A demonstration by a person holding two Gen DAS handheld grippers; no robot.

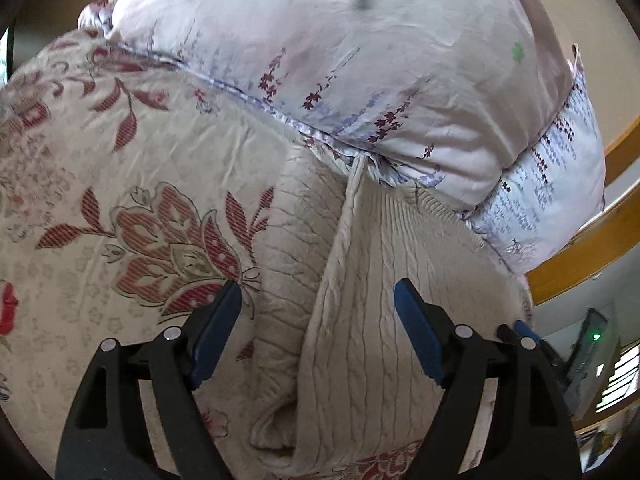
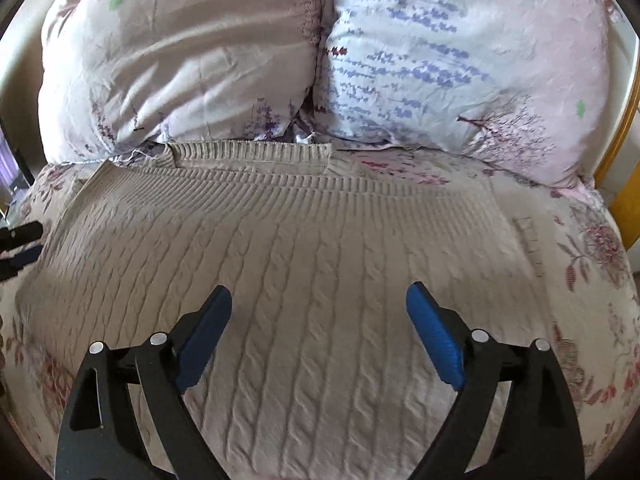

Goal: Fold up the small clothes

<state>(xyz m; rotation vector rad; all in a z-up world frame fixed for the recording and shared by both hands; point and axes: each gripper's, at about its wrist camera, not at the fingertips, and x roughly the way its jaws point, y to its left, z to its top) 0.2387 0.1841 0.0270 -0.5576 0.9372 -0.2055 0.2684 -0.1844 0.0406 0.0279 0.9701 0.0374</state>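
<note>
- Beige cable-knit sweater (image 2: 304, 264) fills my right view, spread flat on the bed, its ribbed collar (image 2: 252, 154) touching the pillows.
- Under it I see the floral bedspread (image 1: 120, 168), cream with red leaf and flower prints.
- Two pale floral pillows (image 2: 180, 52) stand side by side at the head of the bed, pressed against each other.
- Beyond them a wooden bed frame (image 1: 592, 256) curves past the pillow edge.
- On my left view the sweater (image 1: 360, 320) has a raised fold running away from the camera.
- Left tool (image 1: 318, 300) is released, fingers spread over that fold.
- Right tool (image 2: 320, 304) is likewise released, above the sweater's middle, grasping nothing.
</note>
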